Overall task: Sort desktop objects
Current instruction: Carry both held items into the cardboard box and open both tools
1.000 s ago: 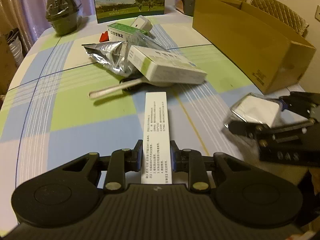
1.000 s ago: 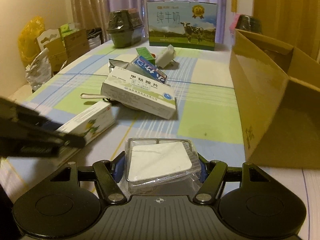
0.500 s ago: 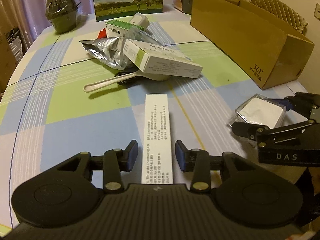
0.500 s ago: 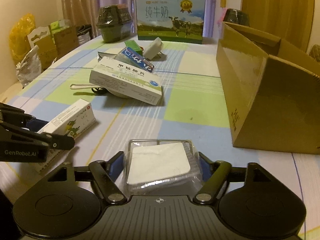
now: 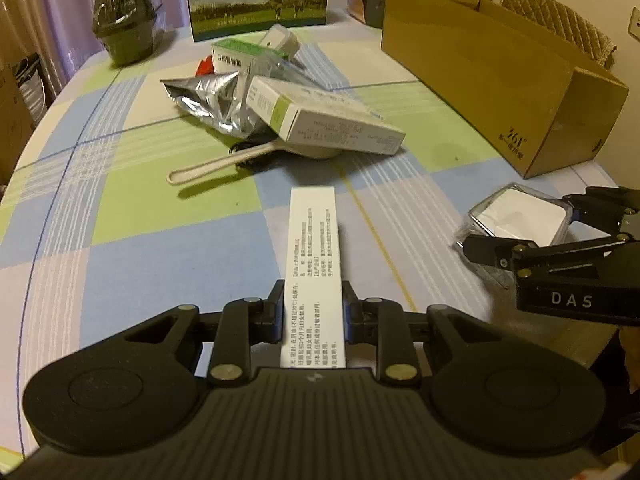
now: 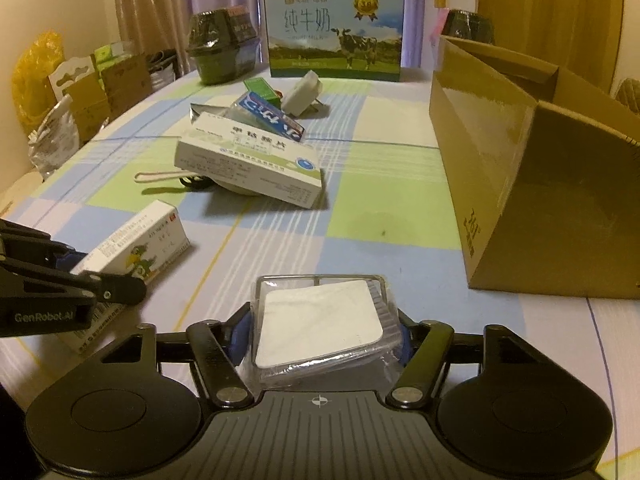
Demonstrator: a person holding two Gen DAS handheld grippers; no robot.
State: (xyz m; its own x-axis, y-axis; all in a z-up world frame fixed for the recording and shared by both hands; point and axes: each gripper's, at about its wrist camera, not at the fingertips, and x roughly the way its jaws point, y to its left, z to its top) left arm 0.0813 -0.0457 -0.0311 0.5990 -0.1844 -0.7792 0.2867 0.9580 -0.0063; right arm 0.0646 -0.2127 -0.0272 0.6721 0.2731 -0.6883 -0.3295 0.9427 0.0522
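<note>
Two grippers, each with something between its fingers. Your left gripper (image 5: 313, 312) is clamped on the long white box (image 5: 313, 264), both fingers pressed against its sides near the rear end, and the box points forward over the checked tablecloth (image 5: 132, 208). Your right gripper (image 6: 322, 334) has the clear plastic case (image 6: 320, 328) with the white insert between its fingers; they flank it closely, but the wrapping hides the contact, so you cannot be sure they are pressing it. From the left wrist view that case (image 5: 520, 220) sits low, at or just above the cloth, near the corner of the open cardboard box (image 5: 500, 76). Farther up the table lies the pile: a white-and-green medicine carton (image 5: 328, 124) resting on a pale spoon (image 5: 224, 162), a silver foil pouch (image 5: 204, 96) and a toothpaste box (image 6: 268, 116). A milk gift box (image 6: 334, 40) stands at the far edge.
</note>
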